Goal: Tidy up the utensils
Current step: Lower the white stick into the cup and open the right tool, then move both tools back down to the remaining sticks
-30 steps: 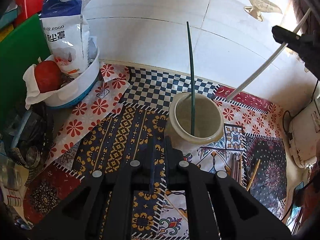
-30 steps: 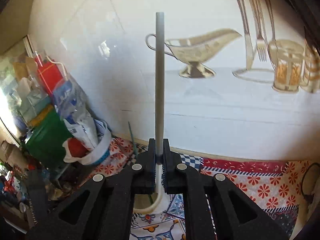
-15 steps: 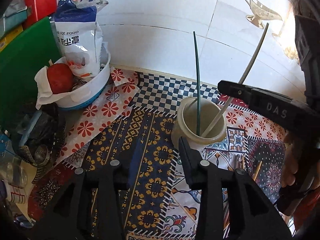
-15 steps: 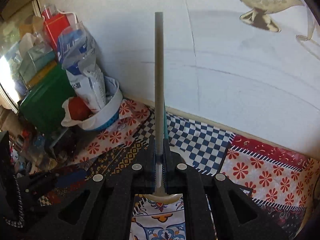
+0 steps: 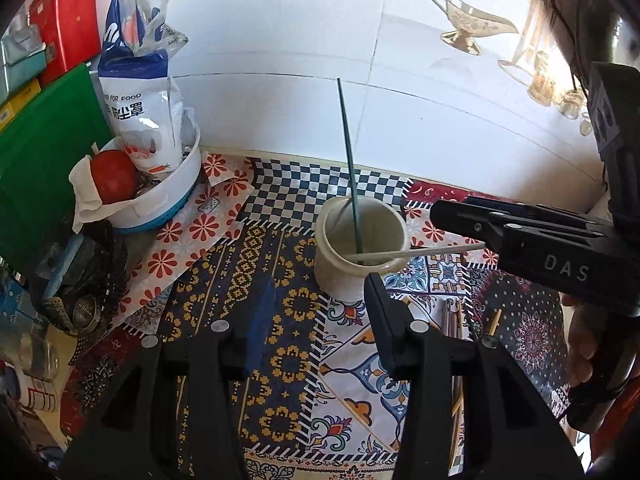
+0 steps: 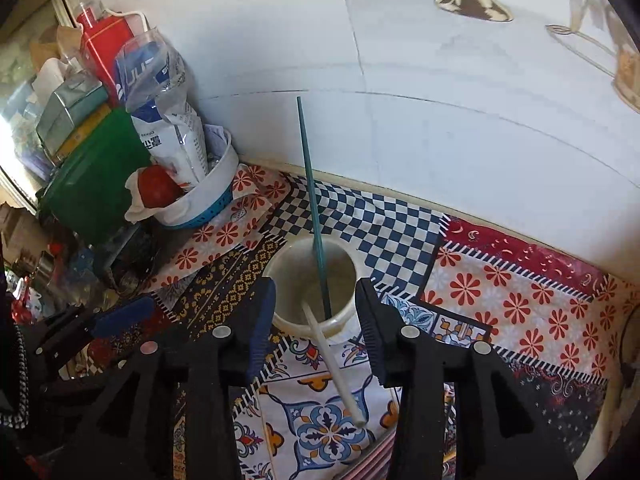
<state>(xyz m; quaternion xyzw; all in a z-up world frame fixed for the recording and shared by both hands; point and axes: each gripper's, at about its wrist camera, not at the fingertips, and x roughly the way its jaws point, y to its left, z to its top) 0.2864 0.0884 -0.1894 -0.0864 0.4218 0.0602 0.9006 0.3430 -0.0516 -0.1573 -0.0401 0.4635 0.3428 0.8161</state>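
A cream cup point(image 5: 340, 276) stands on the patchwork cloth. A thin green chopstick point(image 5: 347, 168) stands upright in it. A white chopstick point(image 5: 416, 254) has its tip in the cup and leans out over the near rim. My left gripper point(image 5: 316, 292) hangs just in front of the cup, its jaws opening, with nothing between them. My right gripper point(image 6: 315, 296) hovers over the cup point(image 6: 296, 276), its jaws opening too. The white chopstick point(image 6: 332, 364) lies loose between its fingers, touching neither pad. The green chopstick point(image 6: 312, 200) rises behind it.
Several more chopsticks point(image 5: 452, 320) lie on the cloth right of the cup. A white bowl point(image 5: 176, 196) with a red fruit and a food bag sits at the left by a green board point(image 5: 40, 160). The tiled wall is close behind. A hand point(image 5: 580, 344) holds the right gripper.
The left gripper opened, let go of the green chopstick and drew back. The right gripper came down, put the white chopstick into the cup and opened; the stick tipped over the rim.
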